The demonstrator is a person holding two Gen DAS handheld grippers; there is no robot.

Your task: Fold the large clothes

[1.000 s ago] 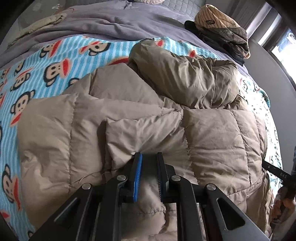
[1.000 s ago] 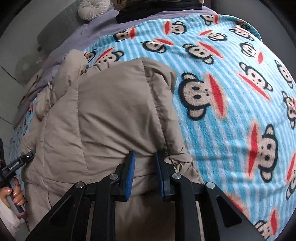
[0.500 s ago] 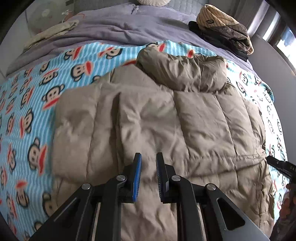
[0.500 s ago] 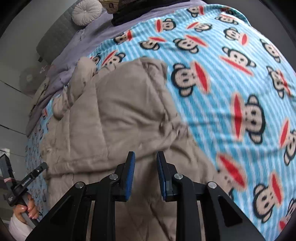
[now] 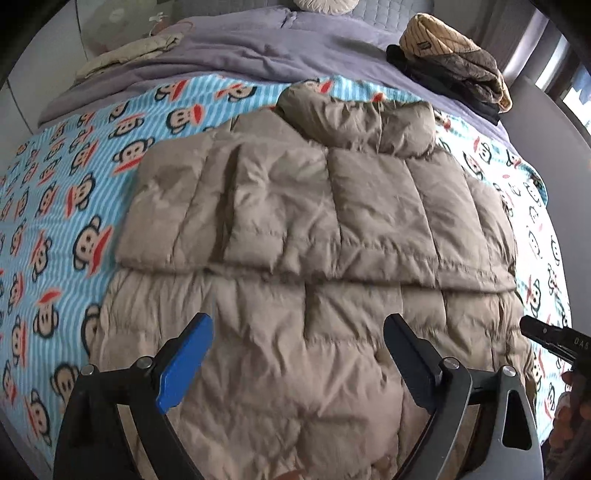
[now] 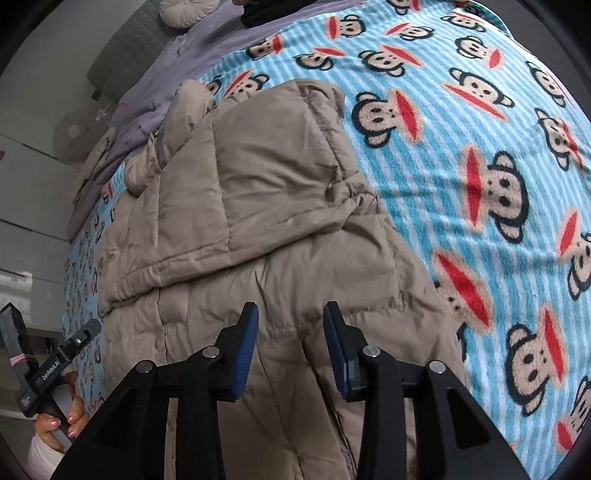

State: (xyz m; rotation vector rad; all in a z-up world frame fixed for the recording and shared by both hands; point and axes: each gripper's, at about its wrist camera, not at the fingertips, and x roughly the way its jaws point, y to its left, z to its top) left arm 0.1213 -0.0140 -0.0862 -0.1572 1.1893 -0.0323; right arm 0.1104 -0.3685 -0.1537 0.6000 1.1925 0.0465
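Observation:
A tan quilted puffer jacket (image 5: 314,229) lies on the bed, its sleeves folded across the body and its hood at the far end. My left gripper (image 5: 297,332) hovers above the jacket's near half, jaws opening wide, nothing between them. In the right wrist view the same jacket (image 6: 258,206) lies along the left side. My right gripper (image 6: 290,321) hangs over its lower part; its jaws are opening, with no cloth pinched between the blue pads. The other gripper (image 6: 55,365), held by a hand, shows at the lower left.
A blue striped blanket with monkey faces (image 5: 74,206) covers the bed. A purple duvet (image 5: 258,48) lies at the head, with a pile of folded clothes (image 5: 454,66) at the far right and a round cushion (image 6: 184,14). Grey wall to the right.
Both grippers let go of the jacket fabric and pulled back and up. The left jaws went from nearly closed to wide; the right jaws widened. The jacket now lies flatter with sleeves laid across.

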